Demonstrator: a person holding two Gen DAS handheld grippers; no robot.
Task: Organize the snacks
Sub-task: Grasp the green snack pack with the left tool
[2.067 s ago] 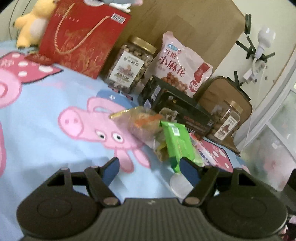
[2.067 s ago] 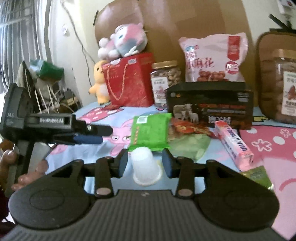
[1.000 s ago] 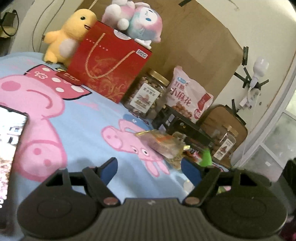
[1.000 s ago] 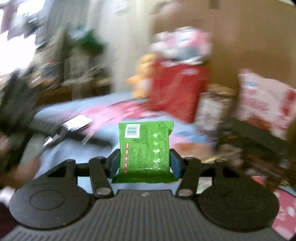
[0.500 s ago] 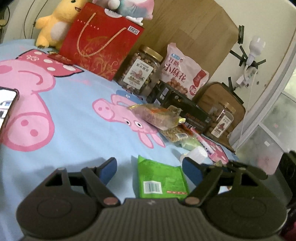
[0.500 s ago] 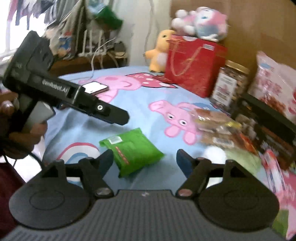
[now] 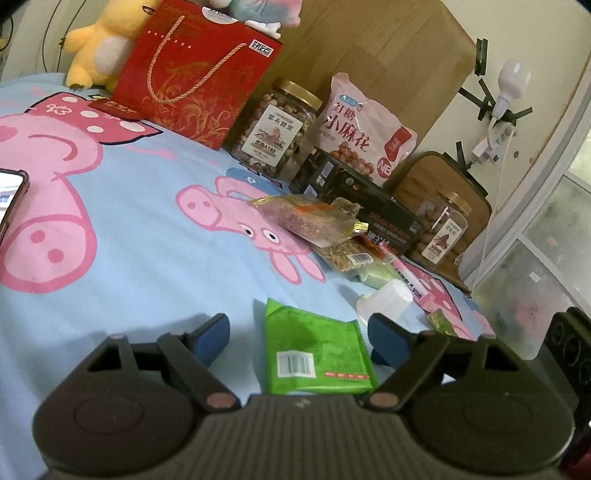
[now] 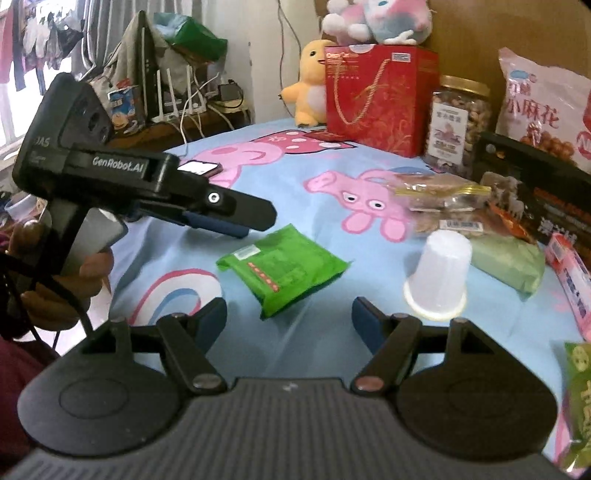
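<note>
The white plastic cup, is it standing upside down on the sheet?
Yes, the white plastic cup rests on its wide rim, closed base up.

— How many jars do we count on the bed?
— Two nut jars: one (image 7: pixel 277 127) by the red gift bag (image 7: pixel 192 70), one (image 7: pixel 441 230) toward the far right edge.
— Plush toys?
— Two: a yellow one (image 7: pixel 99 44) and a pink one (image 8: pixel 376 18).
— And we see one green packet (image 7: pixel 314 354), one overturned white cup (image 8: pixel 439 275), one pink snack bag (image 7: pixel 362 136), one black box (image 7: pixel 362 199), one phone (image 7: pixel 9 201).
</note>
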